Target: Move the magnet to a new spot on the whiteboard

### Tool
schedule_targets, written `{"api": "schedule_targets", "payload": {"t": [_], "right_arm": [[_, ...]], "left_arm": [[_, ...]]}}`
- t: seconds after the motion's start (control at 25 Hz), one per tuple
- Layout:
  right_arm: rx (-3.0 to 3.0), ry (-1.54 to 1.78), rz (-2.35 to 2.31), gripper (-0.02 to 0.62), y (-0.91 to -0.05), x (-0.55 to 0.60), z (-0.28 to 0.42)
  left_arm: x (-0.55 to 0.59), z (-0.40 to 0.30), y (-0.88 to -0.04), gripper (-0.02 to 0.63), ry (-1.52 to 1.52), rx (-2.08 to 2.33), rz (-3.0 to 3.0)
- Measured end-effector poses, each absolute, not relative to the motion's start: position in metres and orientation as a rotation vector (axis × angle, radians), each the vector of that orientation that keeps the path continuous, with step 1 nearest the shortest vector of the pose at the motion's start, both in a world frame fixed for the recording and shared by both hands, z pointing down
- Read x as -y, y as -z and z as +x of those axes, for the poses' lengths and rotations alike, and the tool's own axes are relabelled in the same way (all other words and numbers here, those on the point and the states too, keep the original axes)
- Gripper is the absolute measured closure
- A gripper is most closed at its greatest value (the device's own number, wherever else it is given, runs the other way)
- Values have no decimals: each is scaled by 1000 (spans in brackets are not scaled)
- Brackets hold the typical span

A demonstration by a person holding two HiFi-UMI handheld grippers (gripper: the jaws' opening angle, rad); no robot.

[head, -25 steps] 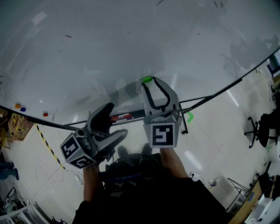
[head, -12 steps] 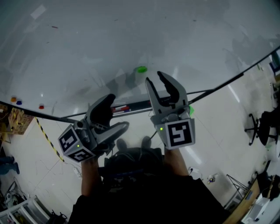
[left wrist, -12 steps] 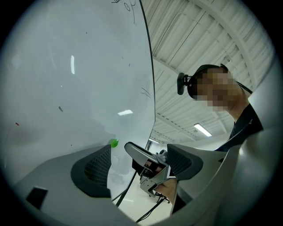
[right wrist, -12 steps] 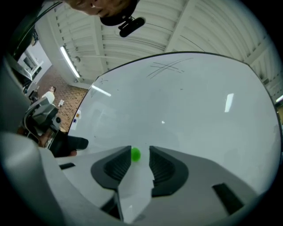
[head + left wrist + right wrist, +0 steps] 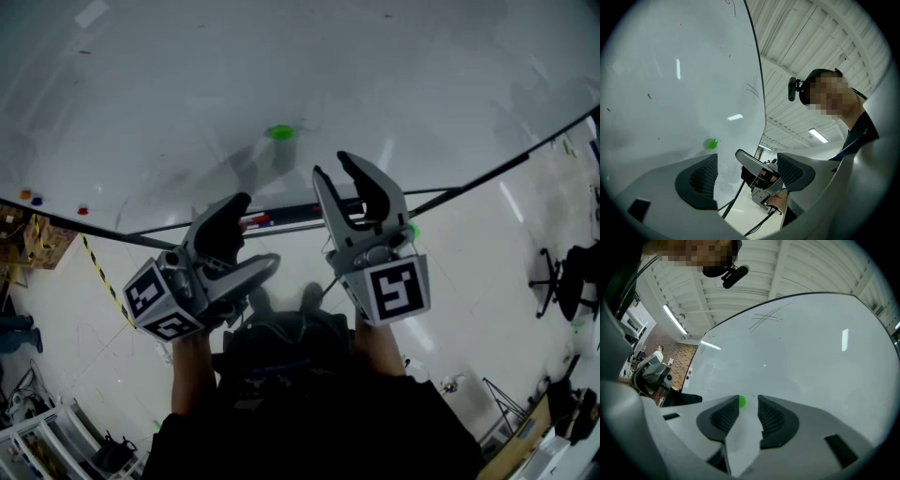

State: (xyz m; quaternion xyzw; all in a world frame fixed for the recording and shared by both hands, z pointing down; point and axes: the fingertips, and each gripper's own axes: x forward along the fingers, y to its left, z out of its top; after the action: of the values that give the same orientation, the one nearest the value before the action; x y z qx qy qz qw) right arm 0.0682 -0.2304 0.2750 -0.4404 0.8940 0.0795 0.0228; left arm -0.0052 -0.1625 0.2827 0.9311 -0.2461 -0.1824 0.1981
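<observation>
Looking down, head view: green magnet (image 5: pixel 279 132) sits on the whiteboard (image 5: pixel 394 66), clear of the right gripper (image 5: pixel 335 169), whose jaws are apart & empty. Left gripper (image 5: pixel 246 236) hangs lower, jaws apart too. Left gripper view: magnet on board, well off. Right gripper view: magnet just past the jaw tips, prob. not touching. Risk: a stray nudge from those tips slides it. Vs 1 s ago: right jaws were at the magnet, now backed off.

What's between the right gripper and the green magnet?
Only bare whiteboard; the head view shows a clear stretch of board from the right gripper, jaws open and empty, up to the green magnet.
</observation>
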Motion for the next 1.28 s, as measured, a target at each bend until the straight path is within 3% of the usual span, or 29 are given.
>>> {"api": "schedule_targets", "payload": {"t": [0.56,0.88,1.28], "right_arm": [[-2849,-120,-1154,445,-310,223,38],[-2826,-135,-1173,448,-282,167,63],[-2834,-122,-1258,448,-283,79,15]], "left_arm": [[163,-16,-311,215,461,784,2552],[110,1,-287,215,507,720,2595],[27,-61,-296,215,592,560,2565]]}}
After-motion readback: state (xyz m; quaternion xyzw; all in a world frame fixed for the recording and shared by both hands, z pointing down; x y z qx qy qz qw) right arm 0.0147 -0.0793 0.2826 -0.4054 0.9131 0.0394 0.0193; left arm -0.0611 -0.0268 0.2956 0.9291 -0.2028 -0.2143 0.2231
